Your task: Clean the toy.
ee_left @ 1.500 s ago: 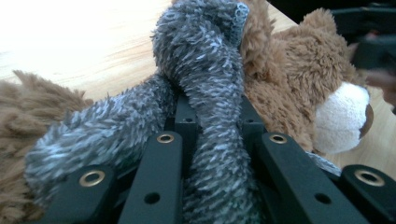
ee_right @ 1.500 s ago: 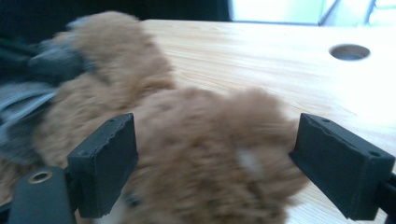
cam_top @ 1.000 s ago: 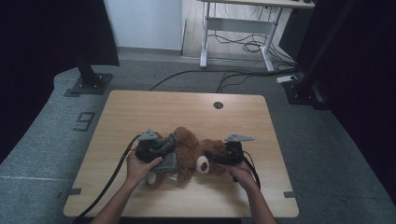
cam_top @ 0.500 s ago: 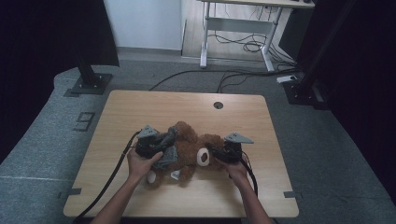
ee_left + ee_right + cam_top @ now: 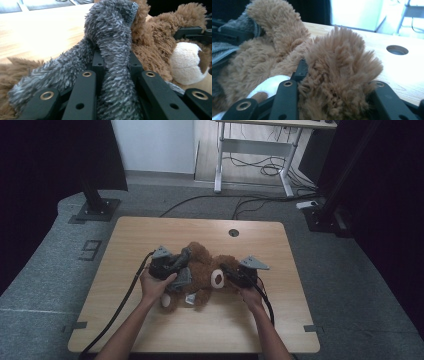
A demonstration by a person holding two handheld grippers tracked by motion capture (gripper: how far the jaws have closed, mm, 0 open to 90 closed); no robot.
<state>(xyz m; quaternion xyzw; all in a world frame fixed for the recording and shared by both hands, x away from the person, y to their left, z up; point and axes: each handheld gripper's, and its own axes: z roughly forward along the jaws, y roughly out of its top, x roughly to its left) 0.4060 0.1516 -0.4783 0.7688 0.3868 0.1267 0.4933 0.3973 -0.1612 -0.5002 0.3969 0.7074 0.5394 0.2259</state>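
A brown teddy bear (image 5: 207,262) lies on the wooden table (image 5: 150,235), its white muzzle (image 5: 218,278) turned toward the person. A grey fuzzy cloth (image 5: 182,279) wraps its body. My left gripper (image 5: 183,265) is shut on a fold of that grey cloth (image 5: 110,37), which bulges up between the jaws. My right gripper (image 5: 227,271) has just been closing, and its jaws now press on the brown fur of the bear's head (image 5: 339,57). The left gripper view has the muzzle (image 5: 186,62) at its right.
A round cable hole (image 5: 233,232) sits near the table's far edge. Cables trail from both grippers over the near edge. Bare wood lies to the left, right and far side of the bear. Black stands and a desk frame stand on the floor behind.
The left hand, the grey cloth and the bear have shifted a little away from the person. The right hand has stayed almost in place.
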